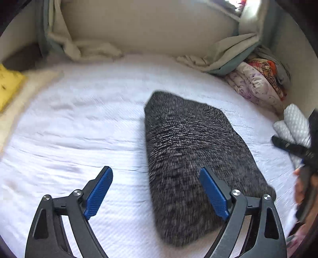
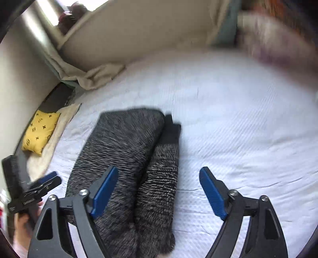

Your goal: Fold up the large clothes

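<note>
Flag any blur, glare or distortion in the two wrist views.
Left wrist: fisheye bends the white bedsheet; mild motion smear on the grey knit sweater; window top right blown out; left claw sharp. Right wrist: heavy smear on the bedding pile top right, sweater softly blurred, right claw crisp, dark corner vignette.

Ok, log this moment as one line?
stage: fold made | sweater: folded on white bedsheet | left gripper: open, empty | right gripper: open, empty
</note>
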